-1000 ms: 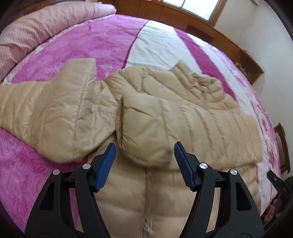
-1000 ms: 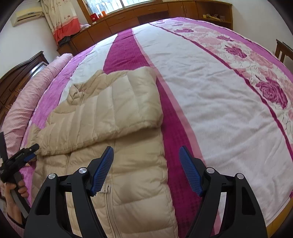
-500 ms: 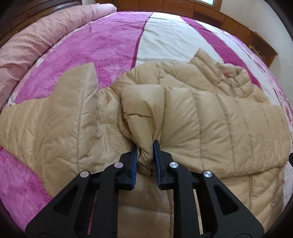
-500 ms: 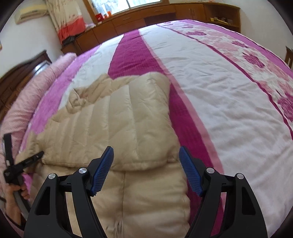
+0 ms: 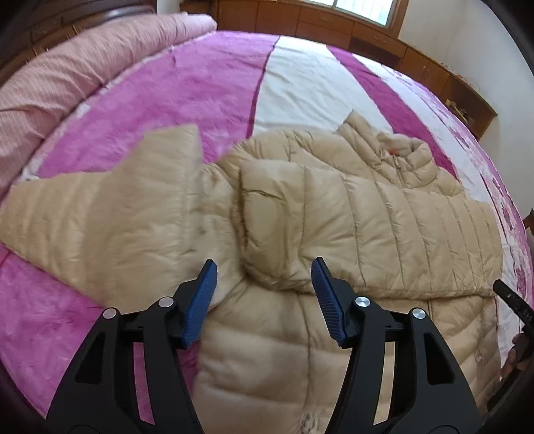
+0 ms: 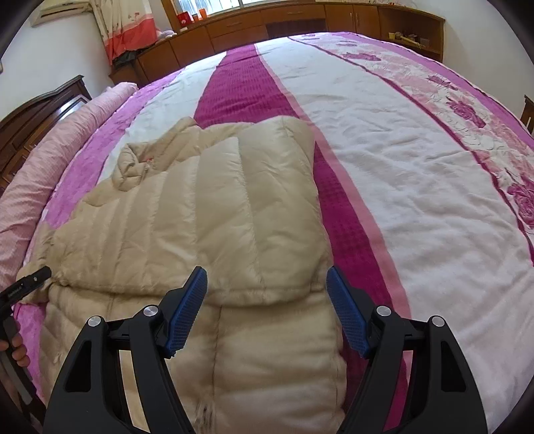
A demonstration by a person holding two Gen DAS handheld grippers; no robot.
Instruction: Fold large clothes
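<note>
Beige jacket (image 5: pixel 333 240) flat on the bed (image 6: pixel 417 200), one sleeve (image 5: pixel 367 233) folded across the chest, the other (image 5: pixel 100 220) splayed; left gripper (image 5: pixel 263 293) fingers have just been opening, cuff between them unpressed; right gripper (image 6: pixel 267 310) fingers wide, empty above the sleeve; best next to take the splayed sleeve by its cuff (puffy, slippery); magenta-striped quilt, wooden cabinets (image 6: pixel 300 20) under the window.
</note>
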